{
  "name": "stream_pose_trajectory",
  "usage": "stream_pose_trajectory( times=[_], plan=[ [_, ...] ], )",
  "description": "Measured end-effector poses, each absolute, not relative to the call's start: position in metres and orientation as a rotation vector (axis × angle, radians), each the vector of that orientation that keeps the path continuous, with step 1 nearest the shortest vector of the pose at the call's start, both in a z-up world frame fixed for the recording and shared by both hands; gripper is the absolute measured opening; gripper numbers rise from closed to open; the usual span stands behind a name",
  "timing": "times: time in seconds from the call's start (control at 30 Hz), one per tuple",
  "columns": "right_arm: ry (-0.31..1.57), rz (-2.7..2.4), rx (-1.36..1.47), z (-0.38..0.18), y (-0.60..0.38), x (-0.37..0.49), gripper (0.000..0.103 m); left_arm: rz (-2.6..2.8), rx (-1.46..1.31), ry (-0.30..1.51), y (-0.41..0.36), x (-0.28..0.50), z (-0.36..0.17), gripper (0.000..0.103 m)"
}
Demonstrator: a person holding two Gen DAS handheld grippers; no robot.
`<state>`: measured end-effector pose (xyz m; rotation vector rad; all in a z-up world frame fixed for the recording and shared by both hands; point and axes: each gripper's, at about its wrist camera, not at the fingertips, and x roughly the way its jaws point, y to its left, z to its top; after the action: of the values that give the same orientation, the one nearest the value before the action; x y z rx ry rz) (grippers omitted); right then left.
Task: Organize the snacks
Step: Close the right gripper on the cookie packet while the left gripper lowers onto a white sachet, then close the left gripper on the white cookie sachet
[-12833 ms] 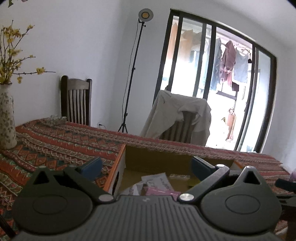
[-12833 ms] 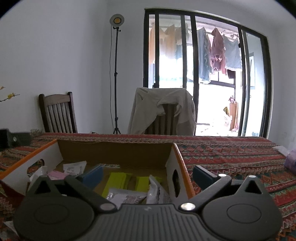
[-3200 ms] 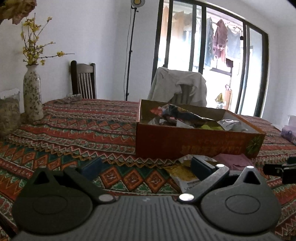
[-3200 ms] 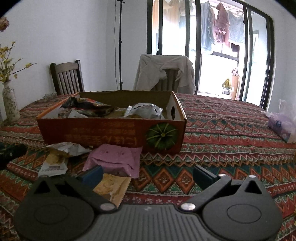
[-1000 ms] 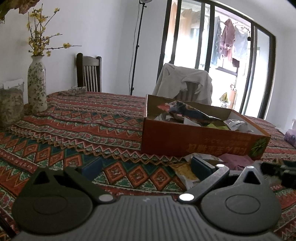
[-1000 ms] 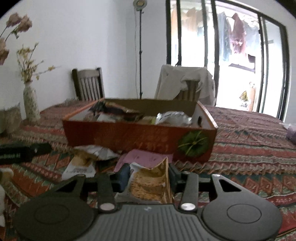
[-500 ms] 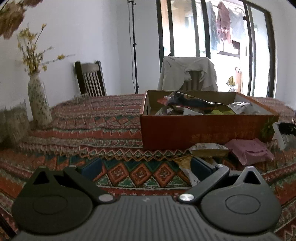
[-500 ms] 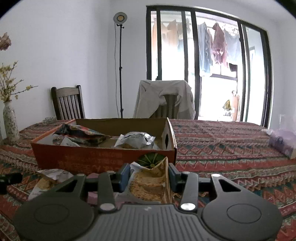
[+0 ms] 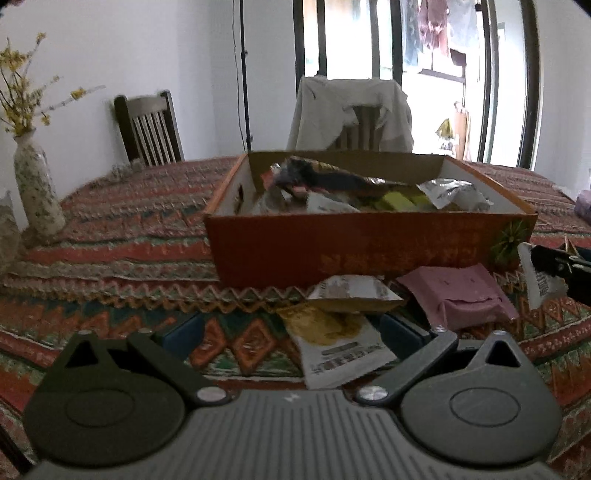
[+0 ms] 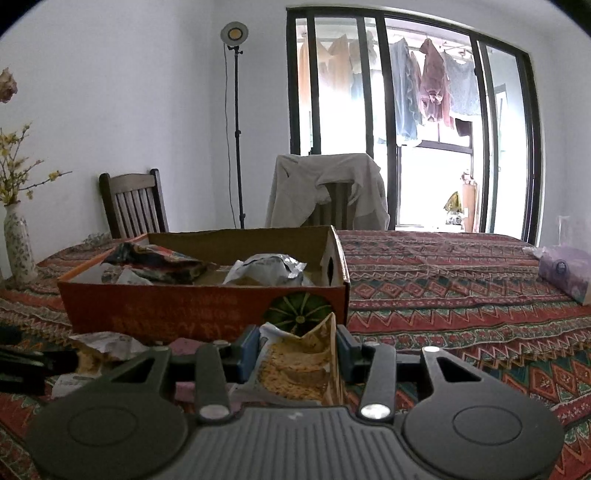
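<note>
A crinkly tan-and-white foil snack packet (image 10: 303,363) is clamped between the pads of the right gripper (image 10: 295,350), held just in front of the orange cardboard box (image 10: 207,306). The left gripper (image 9: 291,334) is spread wide and empty above a yellow-and-white flat snack sachet (image 9: 336,341) on the patterned tablecloth (image 9: 122,236). The sachet is judged light, limp and slippery; its flat sealed edge is best pinched.

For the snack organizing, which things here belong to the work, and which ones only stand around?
Belong to the job:
- orange cardboard box holding snacks
- snack packet gripped in the right tongs
- yellow snack packet before the open left tongs
- pink packet on the cloth

Just lying about:
- flower vase
- wooden chair
- floor lamp
- purple tissue pack
</note>
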<state>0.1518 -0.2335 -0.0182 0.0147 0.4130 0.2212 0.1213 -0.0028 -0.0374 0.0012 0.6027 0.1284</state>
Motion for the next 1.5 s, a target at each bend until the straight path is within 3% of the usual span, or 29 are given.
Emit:
stream_pose_trajectory(
  times=[0.3,0.47,0.6,1.07,1.5],
  plan=[
    [0.408,0.226,0.035,-0.018,-0.237,0.15,0.043,0.196,-0.033,0.698,-0.017,0.147,-0.052,0.101],
    [0.408,0.232,0.04,-0.018,-0.237,0.15,0.043,0.195,-0.056,0.7,-0.014,0.146,-0.055,0.078],
    [0.409,0.234,0.044,-0.018,-0.238,0.149,0.044,0.173,-0.051,0.683,-0.013,0.143,-0.053,0.052],
    [0.409,0.234,0.046,-0.018,-0.238,0.15,0.044,0.16,-0.082,0.653,0.004,0.126,-0.05,0.047],
    [0.359,0.255,0.052,-0.014,-0.237,0.142,0.043,0.171,-0.07,0.508,0.017,0.094,-0.023,0.046]
  ],
)
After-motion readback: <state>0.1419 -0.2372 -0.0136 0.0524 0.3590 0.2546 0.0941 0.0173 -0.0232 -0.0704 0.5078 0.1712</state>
